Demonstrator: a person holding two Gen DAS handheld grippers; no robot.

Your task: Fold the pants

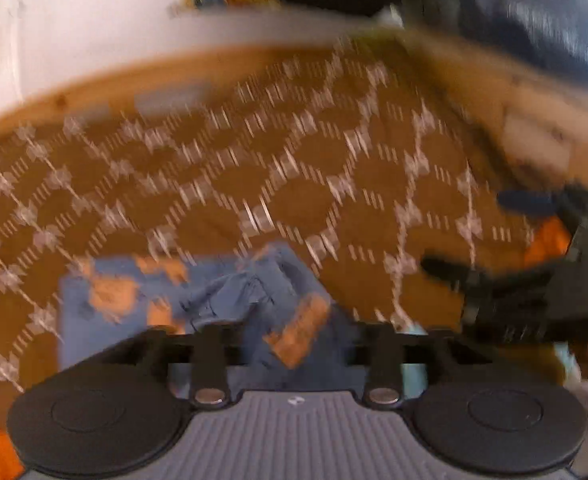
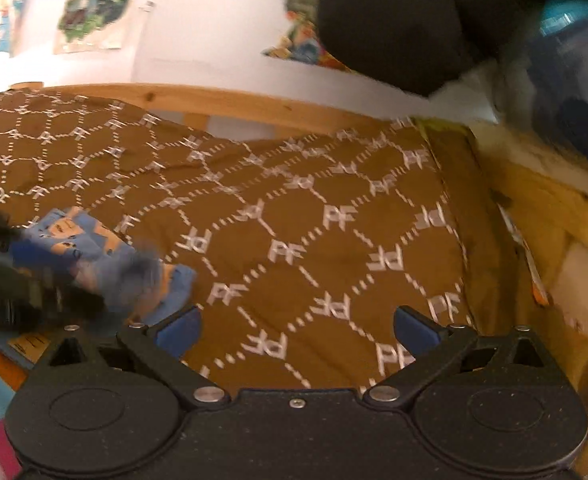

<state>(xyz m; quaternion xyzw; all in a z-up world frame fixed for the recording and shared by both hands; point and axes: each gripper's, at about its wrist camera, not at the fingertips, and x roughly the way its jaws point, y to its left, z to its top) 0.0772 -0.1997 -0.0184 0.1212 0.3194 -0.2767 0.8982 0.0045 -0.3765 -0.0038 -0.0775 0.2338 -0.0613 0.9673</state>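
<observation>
- Lying on the brown patterned bedspread (image 2: 294, 216), the pants (image 1: 214, 300) are a small blue bundle with orange prints, roughly squared off but with a rumpled ridge on top.
- In the left wrist view the bundle sits just ahead of the left gripper (image 1: 294, 344); its jaws stand apart with cloth visible in the gap, yet blur hides whether the pads press on anything, so nothing looks pinched.
- The right gripper (image 2: 298, 330) is spread wide over bare bedspread, its blue pads clear of any cloth, and the pants lie off to its left (image 2: 94, 256).
- The fold looks close to finished; the step in hand appears to be letting go and tidying.
- To do it well, I would draw the left gripper away low and straight so the top layer does not lift or drag.
- Smoothing the ridge towards the edges before leaving would help the stack lie flat.
- Keep the right gripper off the bundle unless a corner springs open.
- The wooden bed frame (image 2: 230, 98) behind is well apart and no obstacle.
</observation>
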